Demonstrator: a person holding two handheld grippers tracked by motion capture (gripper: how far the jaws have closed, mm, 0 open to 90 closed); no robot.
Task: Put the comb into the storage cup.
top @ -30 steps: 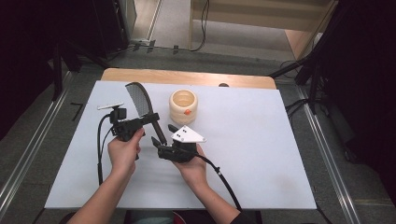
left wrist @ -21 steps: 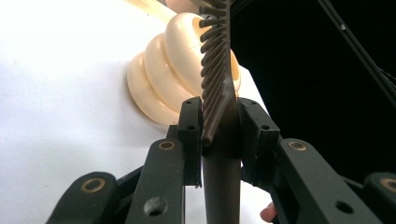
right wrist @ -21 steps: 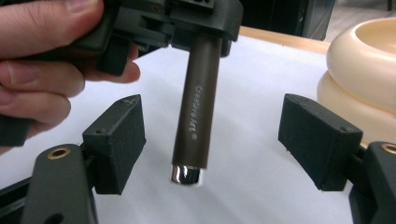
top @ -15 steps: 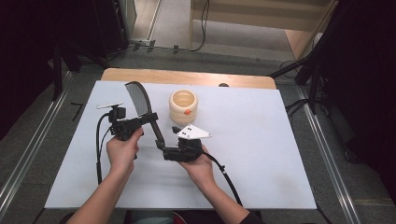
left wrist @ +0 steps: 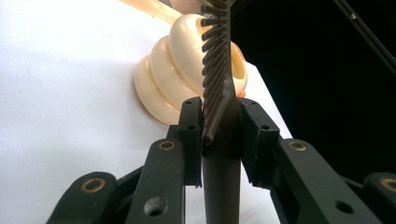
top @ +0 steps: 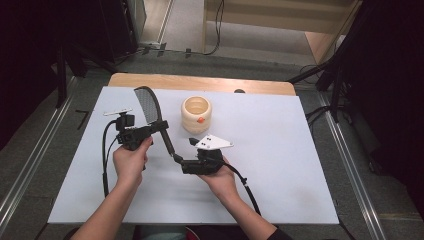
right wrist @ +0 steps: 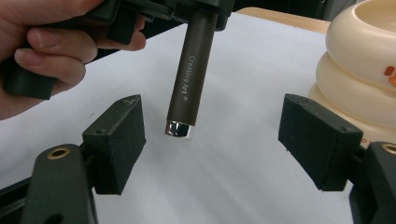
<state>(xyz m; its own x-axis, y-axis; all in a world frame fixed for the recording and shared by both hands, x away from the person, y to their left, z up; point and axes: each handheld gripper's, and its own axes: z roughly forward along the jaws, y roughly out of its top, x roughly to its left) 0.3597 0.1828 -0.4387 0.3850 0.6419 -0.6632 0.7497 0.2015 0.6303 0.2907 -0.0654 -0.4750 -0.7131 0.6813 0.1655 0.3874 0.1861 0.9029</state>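
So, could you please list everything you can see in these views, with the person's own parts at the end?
Comb: one, dark brown, long handle with silver end cap, held above the table's left-centre.
Ridged holder: one, cream with an orange mark, behind the grippers near mid-table.
Table: one, white top, wooden strip along the far edge.
Left gripper: one, black, shut on the comb.
Right gripper: one, black, open, jaws either side of the handle's end without touching.
Hands: left, right.
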